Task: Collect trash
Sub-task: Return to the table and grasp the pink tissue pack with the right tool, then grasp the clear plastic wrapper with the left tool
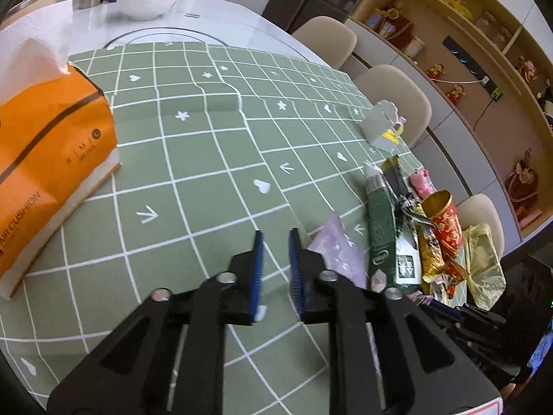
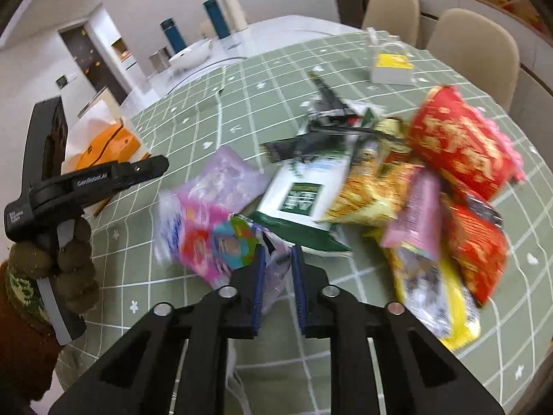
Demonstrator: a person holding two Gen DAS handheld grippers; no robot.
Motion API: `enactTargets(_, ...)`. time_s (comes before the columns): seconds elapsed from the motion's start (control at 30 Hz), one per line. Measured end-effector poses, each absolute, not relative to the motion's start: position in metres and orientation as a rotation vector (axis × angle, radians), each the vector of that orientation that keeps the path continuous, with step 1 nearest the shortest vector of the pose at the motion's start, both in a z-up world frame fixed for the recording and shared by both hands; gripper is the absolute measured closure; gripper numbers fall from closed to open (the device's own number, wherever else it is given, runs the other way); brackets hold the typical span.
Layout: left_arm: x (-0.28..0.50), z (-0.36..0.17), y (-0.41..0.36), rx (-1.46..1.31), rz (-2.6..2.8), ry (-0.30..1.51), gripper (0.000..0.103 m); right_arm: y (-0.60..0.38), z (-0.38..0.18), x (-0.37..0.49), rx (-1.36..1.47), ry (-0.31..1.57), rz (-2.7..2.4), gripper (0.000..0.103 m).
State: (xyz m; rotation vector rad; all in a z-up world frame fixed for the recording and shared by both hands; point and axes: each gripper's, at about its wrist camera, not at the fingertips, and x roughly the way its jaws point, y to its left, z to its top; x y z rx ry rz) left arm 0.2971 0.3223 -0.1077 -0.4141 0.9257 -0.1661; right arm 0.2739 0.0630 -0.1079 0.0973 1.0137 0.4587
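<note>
While my right gripper (image 2: 278, 254) leans down over the near edge of the trash pile, its jaws are drawn close together on a clear plastic wrapper (image 2: 276, 276), whose crinkled film fills the narrow gap between the blue pads and trails back toward me. That wrapper joins a pink snack bag (image 2: 211, 242) lying just left of the jaws, its long axis running away to the far left. Beyond, to the far right, lie the rest: a green-and-white pouch (image 2: 297, 207), yellow packets (image 2: 366, 193) and red packets (image 2: 459, 141), overlapping in one heap on the green checked tabletop (image 2: 193, 128). My left gripper (image 1: 276, 238) hovers over bare cloth with its jaws a little apart and nothing between them; from its view the pile sits off to the right, so my right hand is plainly the nearer. I judge the next move turns on this: the pinched wrapper lies straight ahead of my right jaws and must lift clear without dragging the pink bag beside it. An orange tissue pack (image 1: 52, 159) stands well apart, at the far left.
</note>
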Motion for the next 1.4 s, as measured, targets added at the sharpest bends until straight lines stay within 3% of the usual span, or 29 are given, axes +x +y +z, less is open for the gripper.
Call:
enactTargets(0.13, 0.295, -0.109, 0.312, -0.438, -0.206, 0.932, 0.072, 0.038, -0.097, 0.259, 0.121, 0.995, 0.394, 0.091)
enactTargets(0.4, 0.301, -0.119, 0.276, -0.347, -0.188, 0.967, 0.070, -0.040, -0.097, 0.224, 0.169, 0.996, 0.159, 0.091)
enactTargets(0.47, 0.303, -0.121, 0.269, -0.310, -0.172, 0.972, 0.079, -0.057, -0.096, 0.218, 0.202, 0.987, 0.116, 0.091)
enactTargets(0.5, 0.304, -0.120, 0.262, -0.275, -0.168, 0.974, 0.095, -0.065, -0.094, 0.215, 0.218, 0.977, 0.100, 0.091)
enactTargets(0.63, 0.303, -0.112, 0.251, -0.258, -0.193, 0.972, 0.101, -0.076, -0.083, 0.205, 0.230, 0.930, 0.075, 0.091)
enactTargets(1.2, 0.230, 0.026, 0.214, -0.235, -0.267, 0.692, 0.102, -0.098, 0.011, 0.166, 0.192, 0.706, 0.101, 0.091)
enactTargets(1.4, 0.220, 0.046, 0.174, -0.192, -0.347, 0.677, 0.102, -0.130, 0.023, 0.155, 0.196, 0.679, 0.055, 0.091)
